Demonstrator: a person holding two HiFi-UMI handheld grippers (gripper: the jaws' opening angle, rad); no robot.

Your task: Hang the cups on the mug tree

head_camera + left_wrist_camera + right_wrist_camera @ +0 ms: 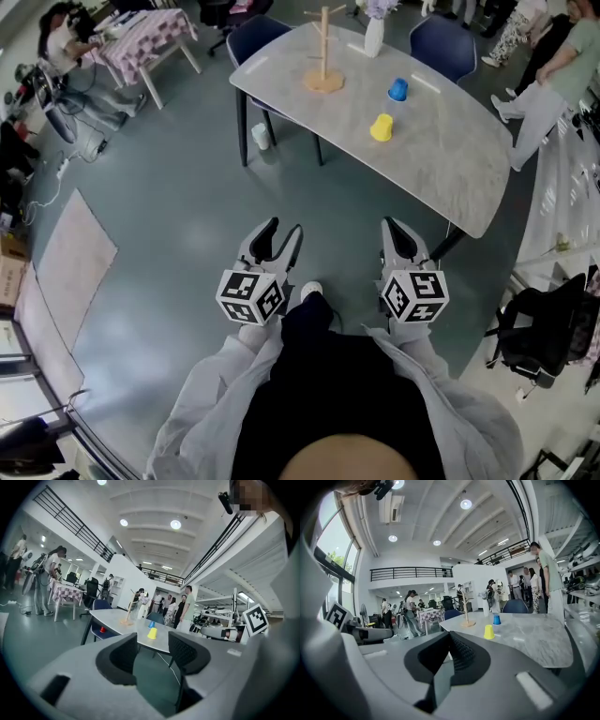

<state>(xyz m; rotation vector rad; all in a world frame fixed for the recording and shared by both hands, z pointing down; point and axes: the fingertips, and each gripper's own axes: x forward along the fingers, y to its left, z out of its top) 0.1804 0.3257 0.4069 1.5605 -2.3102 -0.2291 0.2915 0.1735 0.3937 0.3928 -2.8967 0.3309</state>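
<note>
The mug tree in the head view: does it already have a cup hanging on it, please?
No, the mug tree has bare pegs; the yellow cup and blue cup stand on the table.

Yellow cup (381, 127) & blue cup (398, 90) stand near each other, mouth-down, on marble surface (459, 159), right of upright wooden mug tree (323, 56).

marble-look table (450, 141) | far end: wooden mug tree (324, 56), white vase (374, 37) just right of it | middle-ish: blue cup (398, 90), yellow cup (382, 127) a bit nearer
</note>
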